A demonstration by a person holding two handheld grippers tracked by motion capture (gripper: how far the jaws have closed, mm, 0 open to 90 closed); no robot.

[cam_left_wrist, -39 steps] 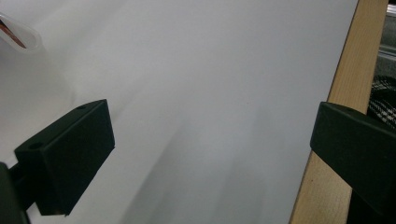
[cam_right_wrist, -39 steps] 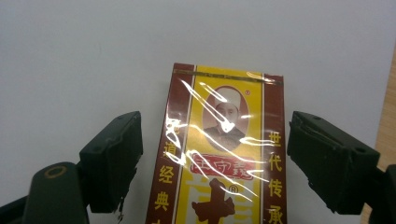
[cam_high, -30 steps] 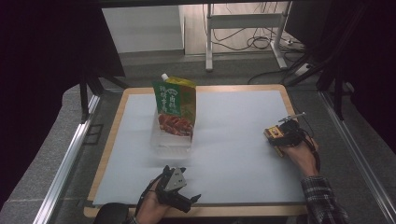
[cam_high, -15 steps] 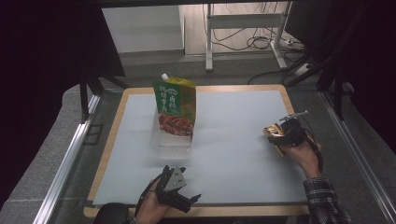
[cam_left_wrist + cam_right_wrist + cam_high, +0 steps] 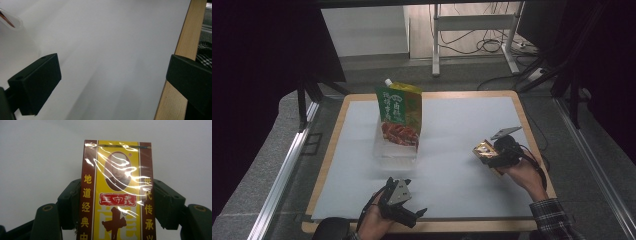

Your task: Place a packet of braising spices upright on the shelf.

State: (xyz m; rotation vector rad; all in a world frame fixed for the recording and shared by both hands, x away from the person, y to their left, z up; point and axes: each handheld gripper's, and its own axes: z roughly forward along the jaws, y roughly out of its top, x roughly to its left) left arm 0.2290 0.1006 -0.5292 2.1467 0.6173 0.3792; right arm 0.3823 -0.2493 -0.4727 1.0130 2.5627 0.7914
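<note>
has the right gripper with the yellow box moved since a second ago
Yes. In the high view the right gripper, jaws clamped on the yellow box, has moved left, away from the table's right wooden edge, toward the green pouch.

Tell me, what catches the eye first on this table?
A tall green stand-up pouch with red food pictures stands upright in a clear plastic tray toward the far left of the white table. At the right, the right gripper clamps a yellow-and-maroon film-wrapped box, while the left gripper stands open near the front edge.

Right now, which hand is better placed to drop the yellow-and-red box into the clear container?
Right. The right gripper already clamps the yellow-and-red box, beside the clear container. The left gripper rests open and empty at the table's near edge.
</note>
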